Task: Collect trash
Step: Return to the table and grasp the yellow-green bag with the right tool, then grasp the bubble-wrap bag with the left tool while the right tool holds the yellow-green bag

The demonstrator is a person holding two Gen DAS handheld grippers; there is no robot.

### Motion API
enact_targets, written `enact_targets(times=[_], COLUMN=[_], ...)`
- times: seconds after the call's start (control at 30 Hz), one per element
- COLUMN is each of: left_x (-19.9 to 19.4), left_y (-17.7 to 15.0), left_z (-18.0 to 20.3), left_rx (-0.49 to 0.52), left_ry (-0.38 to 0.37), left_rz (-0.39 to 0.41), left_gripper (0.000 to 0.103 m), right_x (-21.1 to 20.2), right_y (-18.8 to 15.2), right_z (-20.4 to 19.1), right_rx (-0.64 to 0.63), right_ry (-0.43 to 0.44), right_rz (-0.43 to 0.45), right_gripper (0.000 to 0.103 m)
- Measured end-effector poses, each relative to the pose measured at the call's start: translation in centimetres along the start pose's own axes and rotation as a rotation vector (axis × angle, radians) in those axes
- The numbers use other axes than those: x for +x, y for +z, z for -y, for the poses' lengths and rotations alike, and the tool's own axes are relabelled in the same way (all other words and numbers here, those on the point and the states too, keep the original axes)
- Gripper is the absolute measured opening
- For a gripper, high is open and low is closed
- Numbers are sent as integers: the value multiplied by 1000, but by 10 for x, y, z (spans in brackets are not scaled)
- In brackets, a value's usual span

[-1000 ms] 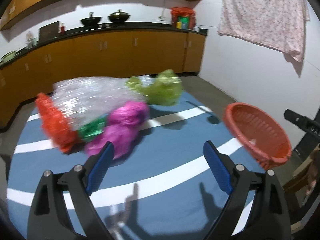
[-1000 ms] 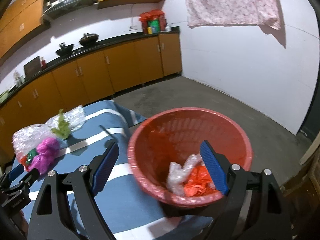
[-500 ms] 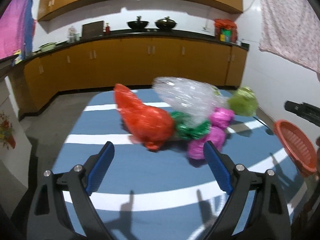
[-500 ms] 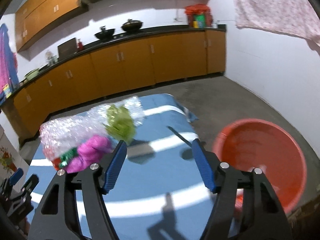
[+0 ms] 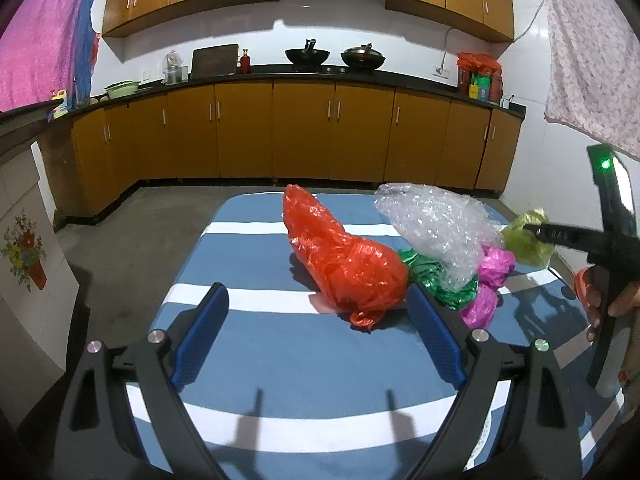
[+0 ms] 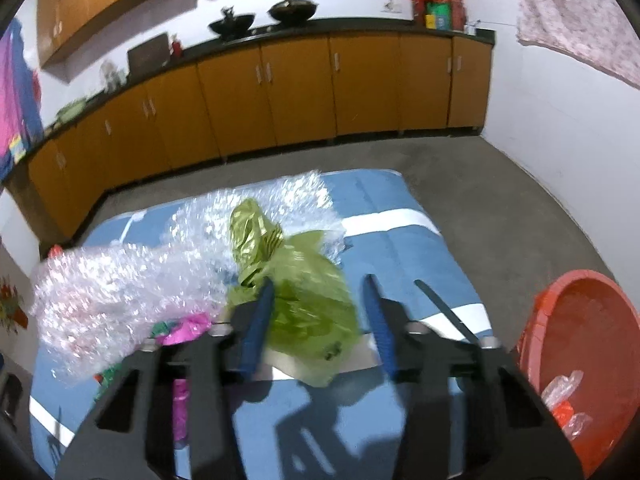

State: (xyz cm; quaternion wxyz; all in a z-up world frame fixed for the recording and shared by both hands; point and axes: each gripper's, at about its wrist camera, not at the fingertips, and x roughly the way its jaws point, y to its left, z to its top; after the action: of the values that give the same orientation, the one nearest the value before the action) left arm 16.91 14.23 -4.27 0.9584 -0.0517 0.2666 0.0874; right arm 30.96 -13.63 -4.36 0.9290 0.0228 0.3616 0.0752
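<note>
While the left gripper (image 5: 318, 330) hovers low over the striped tabletop (image 5: 280, 368), its fingers (image 5: 200, 332) stand spread wide and empty, the orange bag (image 5: 344, 264) lying just ahead between their tips, with bubble wrap (image 5: 436, 228), green foil (image 5: 432, 276) and magenta bags (image 5: 488, 280) beyond the right finger. From the right wrist, the right gripper (image 6: 320, 320) has its fingers (image 6: 256, 328) released, straddling the yellow-green bag (image 6: 304, 296); whether they touch it I cannot tell. Right of them sits the red basket (image 6: 592, 332), holding scraps.
</note>
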Motion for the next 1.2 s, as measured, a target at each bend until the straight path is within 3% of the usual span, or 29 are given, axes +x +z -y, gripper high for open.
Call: enact_targets(times=[0.03, 0.07, 0.3, 0.5, 0.7, 0.9, 0.97, 1.13, 1.2], left_x=[0, 0, 1, 15, 52, 97, 104, 103, 100], left_y=[1, 3, 18, 48, 72, 78, 76, 68, 66], left_z=[1, 3, 20, 41, 63, 73, 73, 78, 81], left_rx=[1, 3, 30, 50, 82, 124, 121, 142, 161], left_ry=[-4, -9, -58, -119, -168, -204, -216, -242, -250], left_rz=[3, 6, 35, 44, -16, -155, -185, -211, -203], left_gripper=[89, 89, 88, 88, 88, 87, 74, 24, 15], right_x=[-2, -4, -33, -66, -87, -100, -102, -102, -103], right_y=[-2, -4, -16, -31, -44, -52, -53, -55, -57], right_z=[-2, -2, 1, 18, 39, 57, 60, 61, 61], right_rx=[-20, -31, -53, -48, -42, -28, -25, -15, -9], right_ry=[2, 3, 26, -33, -82, -107, -110, -114, -113], right_rz=[2, 6, 53, 103, 113, 112, 113, 111, 111], right_gripper=[11, 6, 2, 2, 2, 2, 2, 2, 2])
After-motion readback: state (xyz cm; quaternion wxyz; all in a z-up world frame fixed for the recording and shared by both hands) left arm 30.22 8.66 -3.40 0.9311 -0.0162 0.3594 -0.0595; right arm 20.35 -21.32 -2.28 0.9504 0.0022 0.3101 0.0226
